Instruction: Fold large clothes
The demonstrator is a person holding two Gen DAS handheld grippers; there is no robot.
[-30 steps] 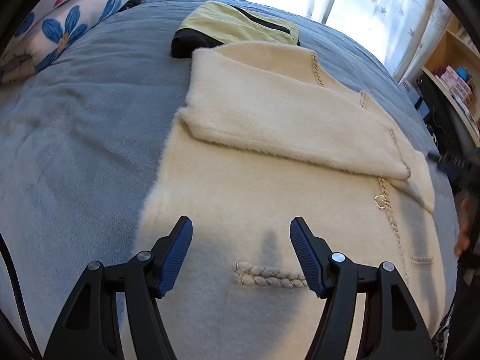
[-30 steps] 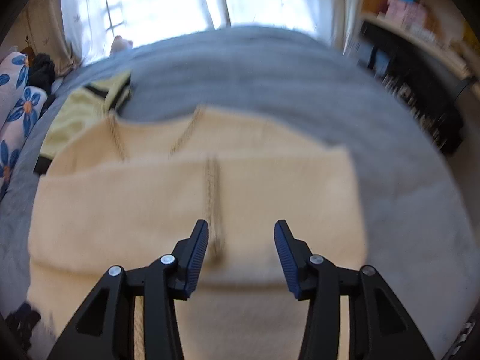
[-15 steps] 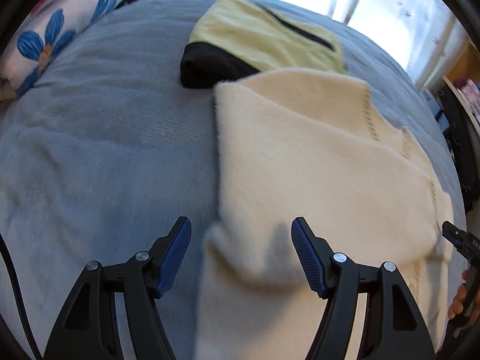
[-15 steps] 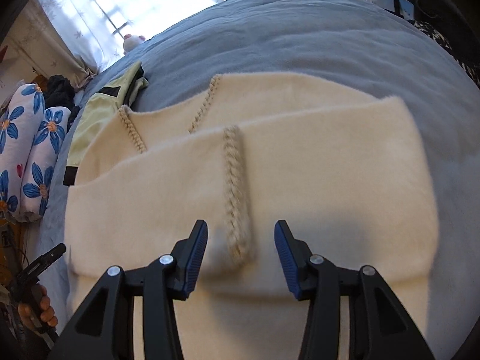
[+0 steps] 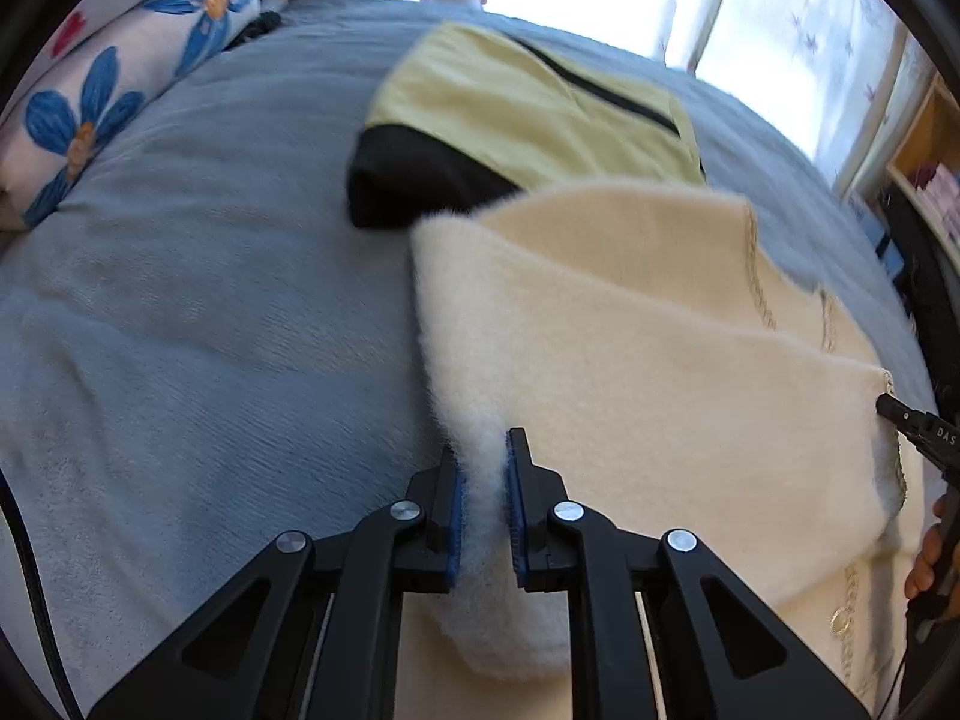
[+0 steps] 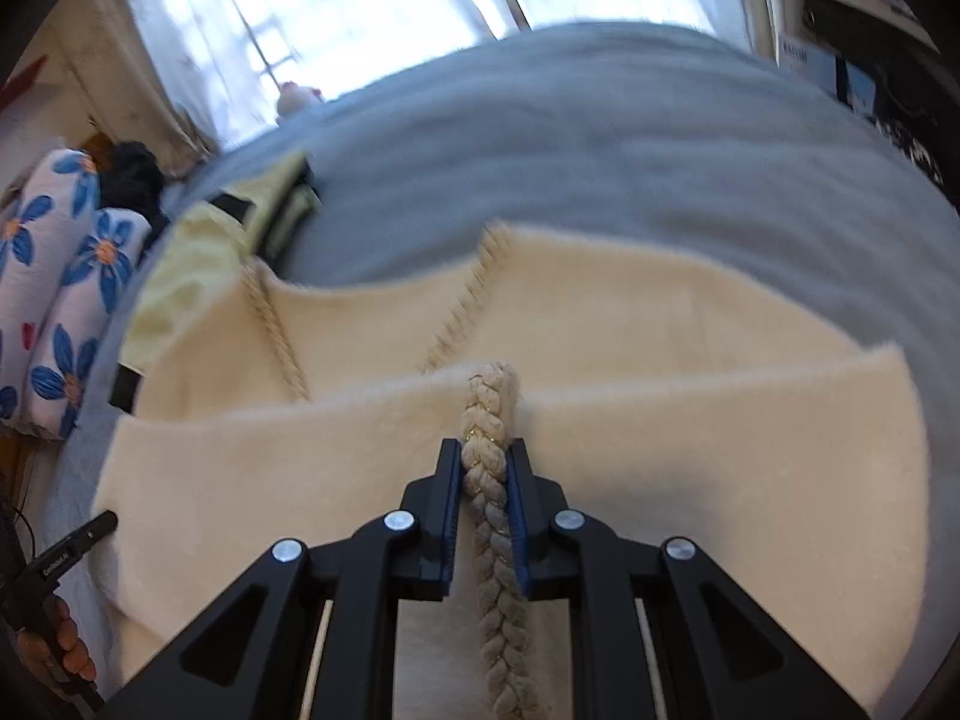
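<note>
A fluffy cream cardigan (image 5: 660,360) with braided trim lies partly folded on a grey-blue bed (image 5: 180,330). My left gripper (image 5: 483,480) is shut on the cardigan's left folded edge. My right gripper (image 6: 485,480) is shut on the cardigan (image 6: 690,450) at its braided trim (image 6: 489,420), at the end of the folded-over part. The tip of the right gripper shows at the right edge of the left wrist view (image 5: 912,426), and the left gripper's tip shows at the lower left of the right wrist view (image 6: 72,546).
A folded yellow and black garment (image 5: 528,120) lies just beyond the cardigan, also in the right wrist view (image 6: 198,240). Blue-flowered pillows (image 5: 108,90) lie at the bed's left. A bright curtained window (image 6: 330,12) is behind the bed. Shelves (image 5: 924,168) stand at the right.
Both grippers were open above the cardigan. They moved forward and down and closed, the left on the folded edge, the right on the braided trim.
</note>
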